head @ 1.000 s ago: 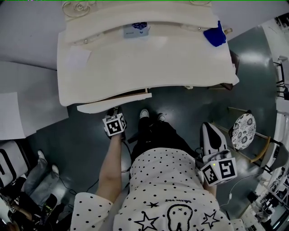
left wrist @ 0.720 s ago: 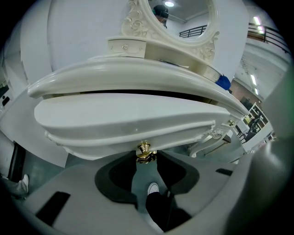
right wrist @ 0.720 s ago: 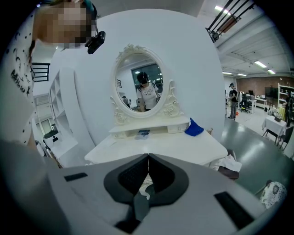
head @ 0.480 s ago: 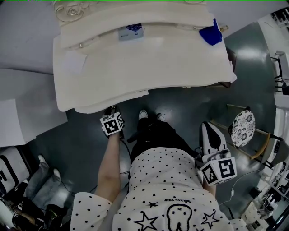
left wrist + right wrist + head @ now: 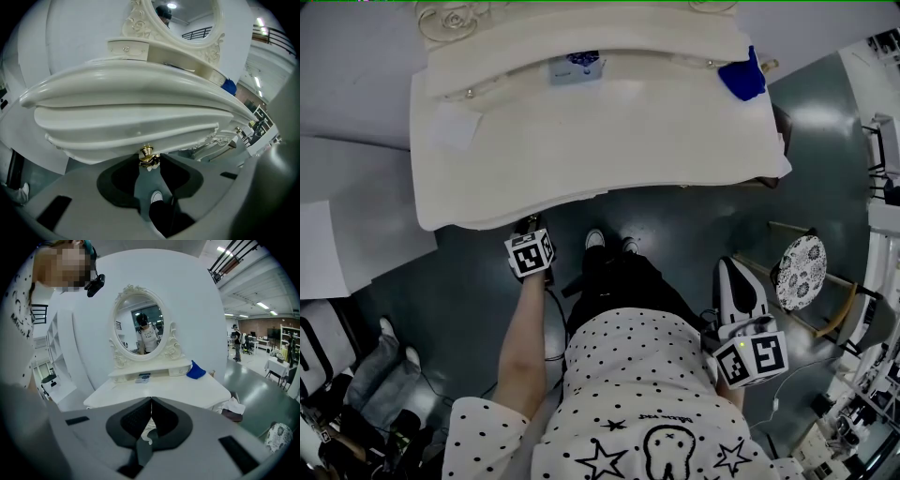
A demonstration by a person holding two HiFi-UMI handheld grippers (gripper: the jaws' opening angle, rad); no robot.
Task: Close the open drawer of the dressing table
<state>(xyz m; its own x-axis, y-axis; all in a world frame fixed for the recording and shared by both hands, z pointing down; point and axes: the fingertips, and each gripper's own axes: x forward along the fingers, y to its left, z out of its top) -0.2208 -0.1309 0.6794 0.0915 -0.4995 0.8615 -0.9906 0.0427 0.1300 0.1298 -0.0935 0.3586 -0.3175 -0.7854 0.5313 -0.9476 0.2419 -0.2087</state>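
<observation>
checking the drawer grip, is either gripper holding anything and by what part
The left gripper grips the drawer's brass knob, a jaw tip on each side of it. The right gripper holds nothing; its jaws are together.

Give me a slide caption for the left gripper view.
Left gripper clamps the gold knob of the cream drawer front beneath the dressing table top, oval mirror behind.

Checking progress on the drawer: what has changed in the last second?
The drawer has slid in under the dressing table, from sticking well out to almost flush with its top. The left gripper, closed on the gold drawer knob, followed it towards the table. Unchanged: the right gripper, shut and empty at the person's side.
</observation>
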